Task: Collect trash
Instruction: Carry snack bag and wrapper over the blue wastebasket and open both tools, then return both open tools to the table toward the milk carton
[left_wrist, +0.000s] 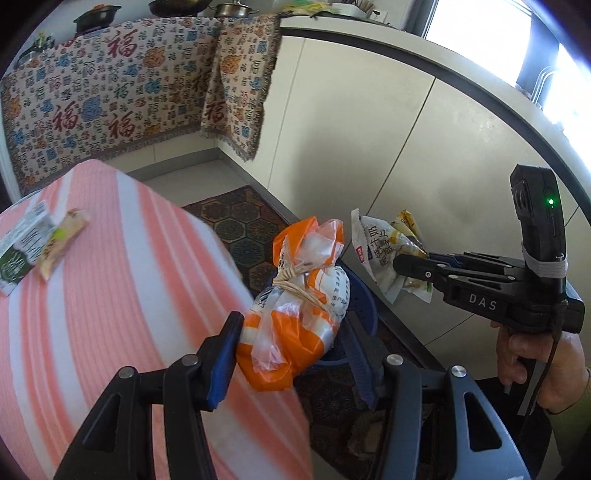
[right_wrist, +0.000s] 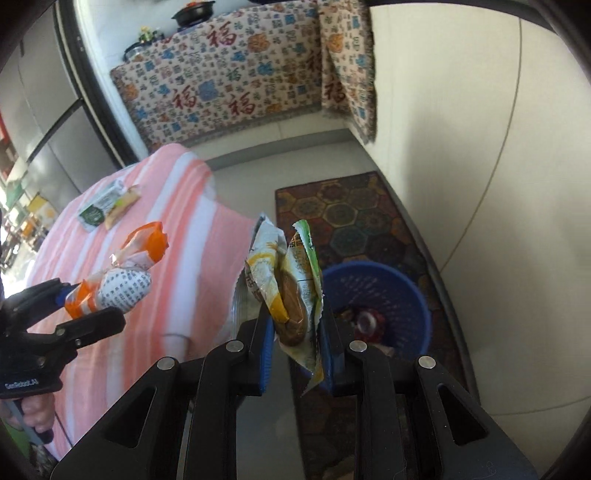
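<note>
My left gripper (left_wrist: 293, 354) is shut on an orange-and-white plastic bag (left_wrist: 295, 306) tied with a rubber band, held beside the table edge; the bag partly hides the blue basket (left_wrist: 364, 306). My right gripper (right_wrist: 295, 332) is shut on a bunch of crumpled snack wrappers (right_wrist: 291, 291), yellow, white and green, held in the air just left of the blue basket (right_wrist: 376, 291) on the floor. The basket holds some trash. Each view shows the other gripper: the right gripper (left_wrist: 406, 264) with its wrappers (left_wrist: 384, 254), the left gripper (right_wrist: 85, 306) with its bag (right_wrist: 125, 280).
A table with a pink-striped cloth (right_wrist: 166, 221) stands on the left, with a green-and-white package (right_wrist: 98, 205) and a snack wrapper (right_wrist: 123, 205) on it. A patterned rug (right_wrist: 343, 210) lies under the basket. White cabinets (left_wrist: 369, 129) run along the right.
</note>
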